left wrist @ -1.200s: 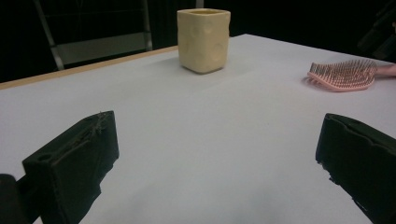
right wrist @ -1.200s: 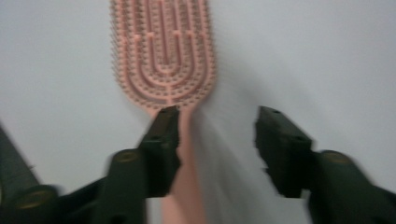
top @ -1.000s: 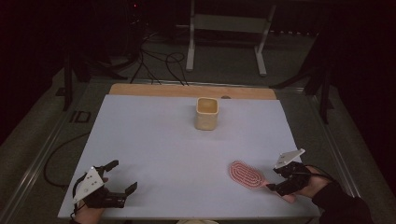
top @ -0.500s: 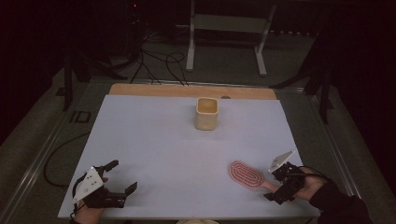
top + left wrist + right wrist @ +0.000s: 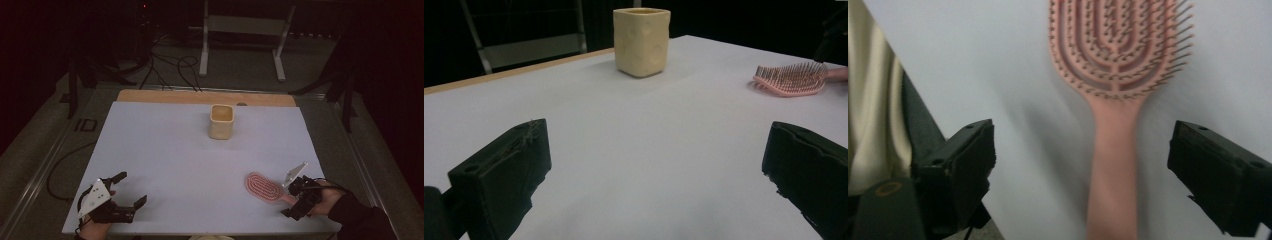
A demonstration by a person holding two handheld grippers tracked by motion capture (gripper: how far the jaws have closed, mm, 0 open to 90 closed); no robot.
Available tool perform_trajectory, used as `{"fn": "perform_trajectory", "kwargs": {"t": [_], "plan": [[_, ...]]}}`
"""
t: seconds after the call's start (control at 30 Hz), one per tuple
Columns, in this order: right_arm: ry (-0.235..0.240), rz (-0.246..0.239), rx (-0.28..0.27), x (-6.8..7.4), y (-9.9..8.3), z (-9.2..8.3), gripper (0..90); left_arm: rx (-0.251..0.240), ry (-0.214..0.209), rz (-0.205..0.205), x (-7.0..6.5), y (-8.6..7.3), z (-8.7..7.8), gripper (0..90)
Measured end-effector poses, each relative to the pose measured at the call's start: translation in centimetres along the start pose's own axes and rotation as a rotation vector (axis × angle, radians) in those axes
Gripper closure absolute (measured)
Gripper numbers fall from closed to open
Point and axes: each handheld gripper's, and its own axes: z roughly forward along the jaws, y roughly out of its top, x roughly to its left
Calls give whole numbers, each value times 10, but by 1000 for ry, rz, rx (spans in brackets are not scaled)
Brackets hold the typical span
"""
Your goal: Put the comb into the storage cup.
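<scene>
The pink hairbrush [image 5: 264,187] lies flat on the white table [image 5: 190,165], bristles up, well nearer to me than the cream cup [image 5: 221,121] and off to its right. Its handle points toward my right gripper [image 5: 295,199], which sits just behind the handle end.

In the right gripper view the hairbrush [image 5: 1115,75] runs up the middle of the frame; its handle lies between my two black jaws, clear of both, with white table showing on each side. The jaws stand wide apart and have just been opening further; nothing is pressed between them. The top of the brush head is cut off by the upper edge of that view, the handle's end by the lower edge, and the whole brush is blurred. A pale surface at the left edge I cannot identify.

From above, my right hand and the gripper body cover the handle end, so whether anything touches there is hard to make out.

My left gripper [image 5: 123,196] rests far to the cup's left, at the near table edge, jaws apart and bare. Its own view shows the cup [image 5: 641,41] upright ahead and the hairbrush [image 5: 790,80] at the right, its handle cut off.

Against the earlier frame, my right gripper has drawn slightly back along the handle; brush, cup and left gripper lie as before.
</scene>
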Motion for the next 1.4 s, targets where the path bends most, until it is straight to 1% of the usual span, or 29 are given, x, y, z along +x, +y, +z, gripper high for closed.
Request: {"fn": "perform_trajectory", "kwargs": {"t": [0.07,0.1,0.17,0.3,0.33,0.4,0.47,0.6,0.63,0.73,0.77,0.8,1.07,1.1,1.33,1.4], "plan": [[-22,-8,16,0,1,2,149,0,0,-3,0,0,0,3],[-26,-15,18,0,1,2,180,1,0,-3,0,0,0,3],[-27,-16,13,0,2,3,226,3,0,2,0,0,0,2],[-44,-29,24,-2,4,5,339,3,-1,-2,0,0,0,3],[-43,-22,32,-2,5,5,362,3,-1,1,0,0,0,3],[-54,-28,46,-2,6,7,403,0,-1,-1,0,0,0,3],[-62,-11,60,-1,7,7,450,1,-1,-5,1,0,0,3],[-87,-11,77,-2,9,10,519,0,-1,-3,0,0,0,3],[-86,-4,82,-2,9,10,529,1,-1,-4,0,0,0,3],[-88,-8,87,-4,10,12,559,-1,-1,-3,0,0,0,3],[-90,-9,97,-4,10,13,568,-1,-2,-4,0,0,0,2],[-90,-3,101,-4,10,14,577,0,-2,-4,1,0,0,3],[-101,2,113,-6,11,18,647,1,-1,-4,0,0,0,2],[-101,8,116,-5,12,18,653,1,0,-2,0,0,0,3],[-103,-4,125,-4,14,22,675,0,-3,-4,0,0,0,3],[-101,3,127,-5,14,23,678,2,-3,-9,1,0,0,2]]}}
